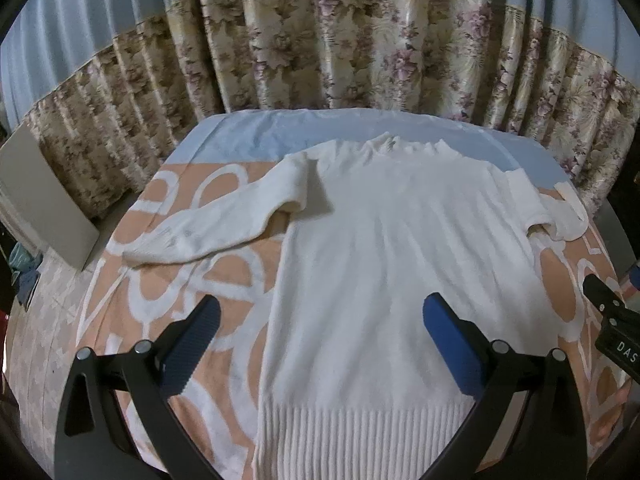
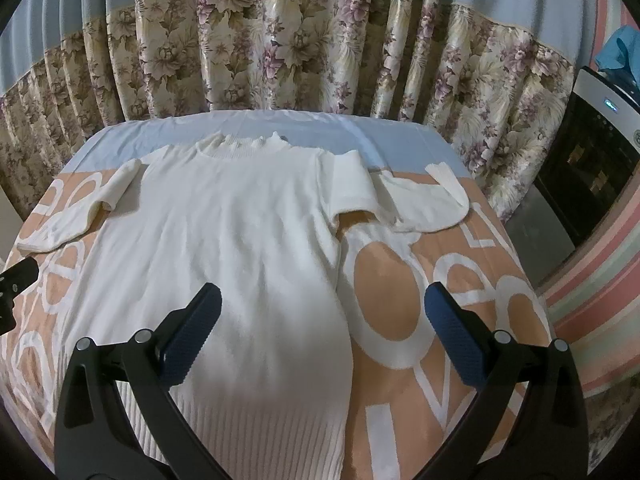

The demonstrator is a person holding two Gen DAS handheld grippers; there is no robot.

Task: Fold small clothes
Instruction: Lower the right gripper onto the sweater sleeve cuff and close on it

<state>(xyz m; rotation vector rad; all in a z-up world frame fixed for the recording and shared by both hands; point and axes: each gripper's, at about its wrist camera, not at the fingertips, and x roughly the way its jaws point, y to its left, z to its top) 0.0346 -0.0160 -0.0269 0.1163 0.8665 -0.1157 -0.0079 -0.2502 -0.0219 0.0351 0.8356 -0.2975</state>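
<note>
A white knit sweater (image 1: 392, 240) lies flat, collar at the far end and ribbed hem near me, on an orange and white blanket (image 1: 224, 280). Its left sleeve (image 1: 208, 224) stretches out to the left. Its right sleeve (image 2: 420, 204) is bent beside the body. My left gripper (image 1: 320, 320) is open and empty above the lower left part of the sweater. My right gripper (image 2: 322, 320) is open and empty above the sweater's lower right edge (image 2: 340, 280). The right gripper's body shows at the right edge of the left wrist view (image 1: 612, 320).
The blanket covers a bed with a light blue sheet (image 2: 320, 128) at the far end. Floral curtains (image 1: 320, 48) hang behind it. A flat grey board (image 1: 44, 200) leans at the left. A dark appliance (image 2: 592, 160) stands at the right.
</note>
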